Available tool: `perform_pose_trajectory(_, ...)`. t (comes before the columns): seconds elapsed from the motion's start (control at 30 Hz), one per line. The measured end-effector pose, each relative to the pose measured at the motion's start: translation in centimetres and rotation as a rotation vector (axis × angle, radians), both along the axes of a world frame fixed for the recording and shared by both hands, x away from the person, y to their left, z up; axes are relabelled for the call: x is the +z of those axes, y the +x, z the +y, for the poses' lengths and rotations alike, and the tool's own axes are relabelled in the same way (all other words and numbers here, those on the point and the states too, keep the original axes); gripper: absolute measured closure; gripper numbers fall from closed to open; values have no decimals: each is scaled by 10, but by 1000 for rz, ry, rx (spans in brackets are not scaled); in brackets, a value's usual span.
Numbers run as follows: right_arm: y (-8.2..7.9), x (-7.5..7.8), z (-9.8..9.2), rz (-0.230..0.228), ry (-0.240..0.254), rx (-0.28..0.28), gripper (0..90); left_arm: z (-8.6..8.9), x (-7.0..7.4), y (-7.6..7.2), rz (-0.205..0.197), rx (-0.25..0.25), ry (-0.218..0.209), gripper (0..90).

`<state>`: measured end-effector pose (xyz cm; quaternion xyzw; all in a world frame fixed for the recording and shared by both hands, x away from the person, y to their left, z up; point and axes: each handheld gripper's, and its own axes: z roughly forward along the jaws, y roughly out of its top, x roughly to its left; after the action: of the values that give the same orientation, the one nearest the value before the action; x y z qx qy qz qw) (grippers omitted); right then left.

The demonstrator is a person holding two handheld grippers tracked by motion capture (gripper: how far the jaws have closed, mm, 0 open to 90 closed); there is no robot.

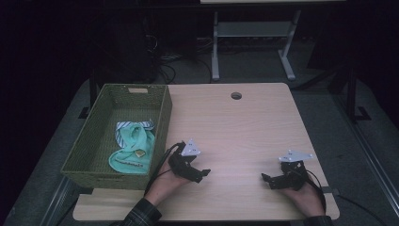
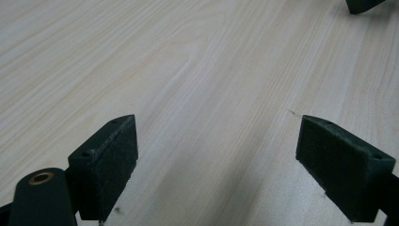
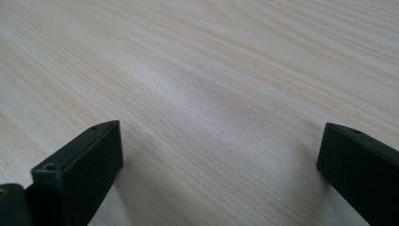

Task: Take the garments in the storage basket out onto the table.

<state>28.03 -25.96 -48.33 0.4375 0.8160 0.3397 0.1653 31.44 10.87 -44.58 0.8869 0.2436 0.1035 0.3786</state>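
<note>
A green woven basket (image 1: 101, 141) stands at the left edge of the light wooden desk (image 1: 244, 127), in the left half of the high view, with a handle slot cut in its far wall. Inside it lies a mint-green bib (image 1: 134, 149), bunched toward the basket's right wall, with a blue-and-white striped trim at its upper end and a small yellow patch near its middle; the rest of the basket floor is bare weave. The left tool (image 1: 203, 173) rests low on the desk in the lower centre of the frame, just right of the basket's near right corner, held by a hand in a plaid sleeve (image 1: 141, 215); its jaws stand wide apart with bare wood between them in the left gripper view. The right tool (image 1: 268, 179) sits at the lower right of the frame, near the desk's front edge, well apart from the left one and pointing toward it; its jaws also stand wide, gripping nothing. A round cable hole (image 1: 236, 95) pierces the desk near its far edge, in the upper centre.
</note>
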Motion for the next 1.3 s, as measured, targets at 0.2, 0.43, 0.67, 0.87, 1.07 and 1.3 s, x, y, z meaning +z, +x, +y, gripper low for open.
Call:
perform_pose_trajectory(0.2, 0, 0, 0, 0, 0, 0, 6, 0, 1, 1, 2, 2, 4, 128)
perform_pose_trajectory(0.43, 0, 0, 0, -1, 1, -1, 6, 1, 5, 2, 13, 18, -2, 129)
perform_pose_trajectory(0.67, 0, 0, 0, -1, 2, -1, 6, 1, 9, 3, 3, 17, 5, 129)
perform_pose_trajectory(0.87, 0, 0, 0, 0, 2, -2, 6, 1, 14, 4, 3, 24, -1, 129)
perform_pose_trajectory(1.07, 0, 0, 0, 0, 2, -1, 6, 1, 23, 3, -1, 27, -5, 129)
perform_pose_trajectory(1.3, 0, 0, 0, -1, 1, -1, 6, 1, 29, 3, -12, 24, -13, 129)
